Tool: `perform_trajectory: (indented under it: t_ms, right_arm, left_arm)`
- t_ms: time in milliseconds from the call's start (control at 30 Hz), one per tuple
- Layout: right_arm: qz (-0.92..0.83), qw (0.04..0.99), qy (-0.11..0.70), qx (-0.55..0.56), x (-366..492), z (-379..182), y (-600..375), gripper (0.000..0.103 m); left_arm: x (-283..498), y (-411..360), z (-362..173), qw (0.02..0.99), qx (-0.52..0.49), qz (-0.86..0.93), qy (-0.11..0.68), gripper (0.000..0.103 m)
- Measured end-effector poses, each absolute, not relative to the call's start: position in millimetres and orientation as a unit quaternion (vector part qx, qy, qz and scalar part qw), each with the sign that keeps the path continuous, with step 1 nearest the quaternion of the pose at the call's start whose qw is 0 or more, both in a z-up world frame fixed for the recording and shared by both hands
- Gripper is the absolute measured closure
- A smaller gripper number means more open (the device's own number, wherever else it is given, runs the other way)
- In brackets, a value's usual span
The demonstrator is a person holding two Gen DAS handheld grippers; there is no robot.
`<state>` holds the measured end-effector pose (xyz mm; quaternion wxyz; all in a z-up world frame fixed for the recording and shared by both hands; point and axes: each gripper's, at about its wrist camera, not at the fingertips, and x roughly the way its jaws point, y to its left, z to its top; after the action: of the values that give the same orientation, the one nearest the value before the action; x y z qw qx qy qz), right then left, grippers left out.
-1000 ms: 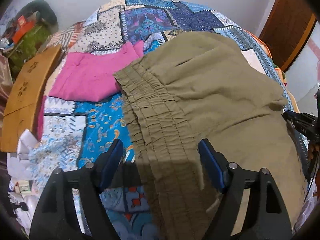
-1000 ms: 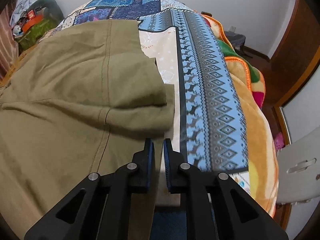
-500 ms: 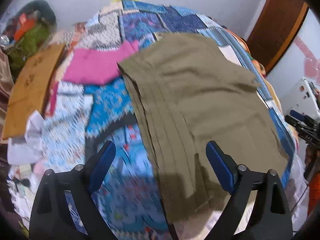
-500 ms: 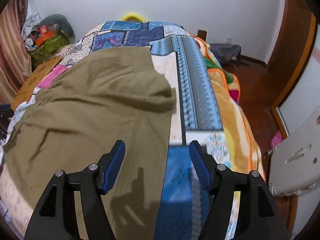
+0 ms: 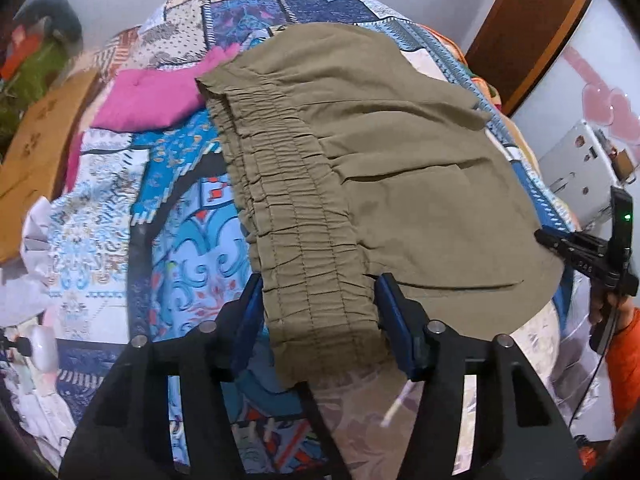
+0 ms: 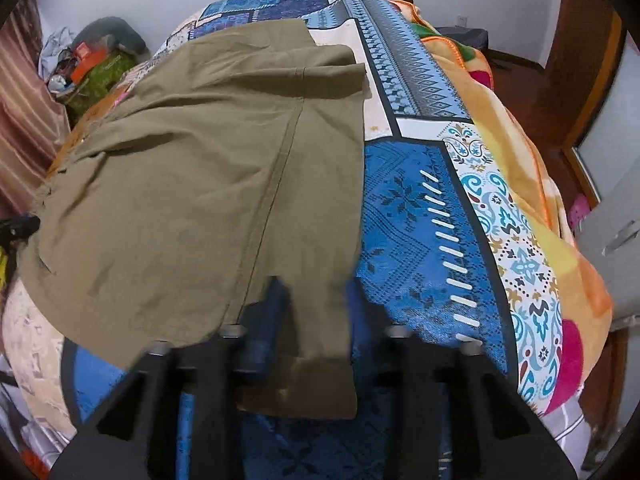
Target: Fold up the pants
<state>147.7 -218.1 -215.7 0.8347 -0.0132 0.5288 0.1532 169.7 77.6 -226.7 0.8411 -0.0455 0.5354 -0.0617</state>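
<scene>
Left wrist view: we straddle the waistband of the olive pants, spread on the patterned bedspread.
Left gripper: fingers closing at both band edges, grip uncertain. Right gripper: blurred, closing over the hem corner. We judge two near corners gathered for folding.

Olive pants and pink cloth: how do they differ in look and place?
The olive pants have a gathered waistband; the pink cloth is smooth. The olive pants cover much more of the patterned bedspread than the pink cloth, which lies at their far waistband corner. Both rest on it.
</scene>
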Motion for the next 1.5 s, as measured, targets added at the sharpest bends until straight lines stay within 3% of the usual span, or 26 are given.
perform_trajectory:
  t_ms: [133,400,433,500,533,600,667,767,1033,1500]
  right_arm:
    - [0.159,0.837,0.522,-0.04,143.2,-217.8,-208.9,0.09]
    - [0.162,0.835,0.523,-0.054,141.6,-214.2,-209.5,0.087]
    - [0.16,0.835,0.524,-0.055,142.5,-211.5,-211.2,0.087]
    - [0.156,0.838,0.52,-0.056,146.0,-205.0,-215.1,0.085]
    - [0.152,0.842,0.514,-0.056,152.0,-198.9,-217.7,0.083]
    - [0.146,0.851,0.502,-0.054,161.8,-188.8,-219.5,0.062]
    - [0.143,0.864,0.48,-0.051,174.2,-176.1,-219.6,0.05]
    - [0.144,0.878,0.452,-0.055,201.9,-159.6,-214.6,0.042]
    - [0.168,0.89,0.416,-0.08,293.3,-148.2,-170.1,0.041]
    - [0.181,0.876,0.438,-0.091,447.3,-191.8,-114.5,0.042]
  left_arm:
    - [166.7,91.0,-230.0,0.84,-0.058,-0.054,0.536,0.046]
    - [172.2,95.0,-218.9,0.839,-0.065,-0.047,0.538,0.039]
    - [176.3,98.7,-214.0,0.842,-0.066,-0.043,0.533,0.036]
    - [185.7,105.8,-206.9,0.849,-0.059,-0.029,0.524,0.022]
    - [193.1,112.5,-201.9,0.856,-0.058,-0.014,0.514,0.021]
    - [209.1,125.6,-196.5,0.859,-0.065,0.003,0.507,0.02]
    - [227.8,138.3,-193.6,0.861,-0.082,0.01,0.502,0.02]
    - [258.0,151.4,-196.0,0.862,-0.087,0.028,0.499,0.019]
    - [345.4,174.3,-232.8,0.841,-0.098,0.029,0.532,0.019]
    - [431.1,207.8,-288.3,0.822,-0.144,0.005,0.551,0.016]
